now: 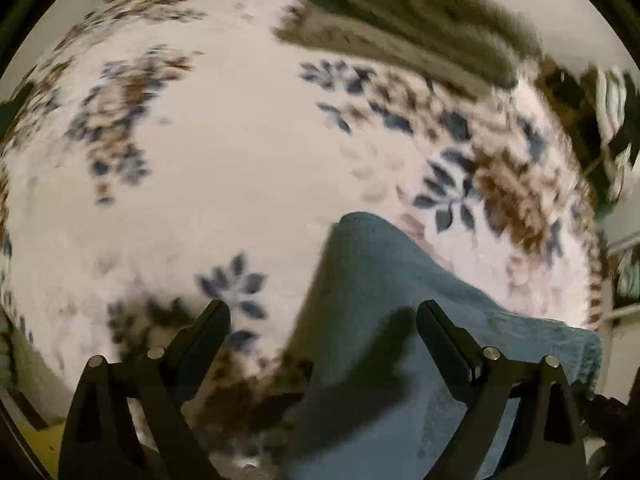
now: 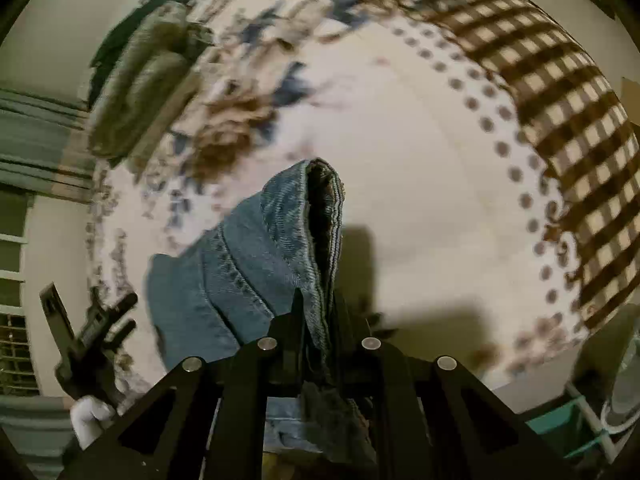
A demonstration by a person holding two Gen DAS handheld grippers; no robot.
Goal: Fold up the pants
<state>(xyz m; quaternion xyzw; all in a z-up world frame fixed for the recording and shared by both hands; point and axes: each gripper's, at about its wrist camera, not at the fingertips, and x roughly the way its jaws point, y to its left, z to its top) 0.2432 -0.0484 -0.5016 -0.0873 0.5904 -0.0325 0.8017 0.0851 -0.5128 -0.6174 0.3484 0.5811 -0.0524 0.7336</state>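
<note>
1. Denim jeans (image 2: pixel 248 264): blue, thick twill w/ double-stitched seams. Hanging from right gripper (image 2: pixel 318 312) above floral bedspread (image 1: pixel 240 140); lower part drapes toward surface. In left wrist view same fabric (image 1: pixel 380 320) runs under/between left gripper fingers.
2. Right gripper: clenched on a bunched, multi-layer denim edge, prob. hem or waistband (can't tell which); fold stands up beyond fingertips.
3. Left gripper (image 1: pixel 324 312): fingers spread wide, nothing held; denim passes beneath gap w/o contact as far as visible. Also seen at left of right wrist view, in a white-gloved hand (image 2: pixel 90 412).
4. Handling est.: heavy for cloth, soft but w/ some body; holds a crease, not slippery, not fragile. Weight likely to drag loose end down, so sag expected on lift.
5. Grip pts est.: stitched seams/hem/waistband — thick, less slip than single layer. Opposite corner of same edge looks like sensible spot for left gripper.
6. Containers: none identifiable. Olive-grey folded garment (image 1: pixel 400 28) lying on far part of bedspread; checked blanket (image 2: pixel 560 100) at far right. Both well apart from jeans.
</note>
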